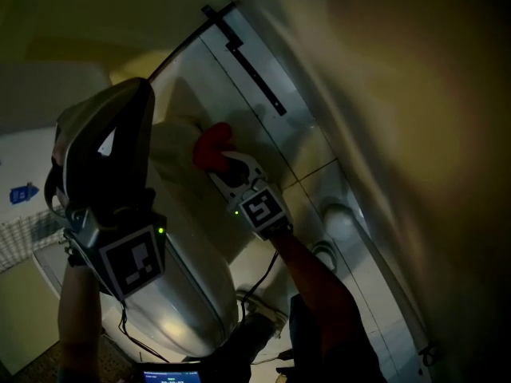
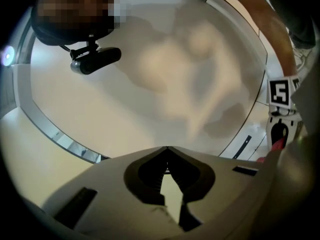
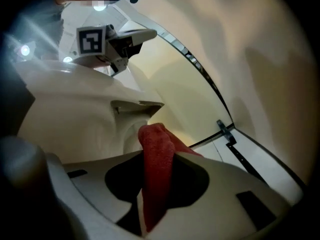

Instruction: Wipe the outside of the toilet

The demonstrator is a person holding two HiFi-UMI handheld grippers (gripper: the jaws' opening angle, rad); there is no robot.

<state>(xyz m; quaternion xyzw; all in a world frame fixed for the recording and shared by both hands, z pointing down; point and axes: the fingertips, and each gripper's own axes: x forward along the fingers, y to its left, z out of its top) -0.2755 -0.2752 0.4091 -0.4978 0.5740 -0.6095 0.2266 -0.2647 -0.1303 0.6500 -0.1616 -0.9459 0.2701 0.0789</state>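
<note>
Lighting poor, detail limited. Nearest the head camera, left tool (image 2: 167,151) is raised at the left of the head view. Its jaw tips are closed together with nothing between them, and it is clear of the toilet (image 1: 177,166). Its marker cube (image 1: 132,262) faces the camera.

Beyond it, right tool (image 1: 234,166) is extended forward on the person's arm (image 1: 315,282), with its jaws clamped on a red cloth (image 1: 212,146). The bunched end of the cloth sticks out past the jaw tips and lies against the toilet's white outer side, below a projecting rim as seen in the right gripper view. Whether it is firmly pressed on cannot be confirmed.

Toilet stands at centre, between the two tools. Pale floor tiles (image 1: 307,162) lie to its right, and a dark rail (image 1: 254,76) runs along the floor further back
</note>
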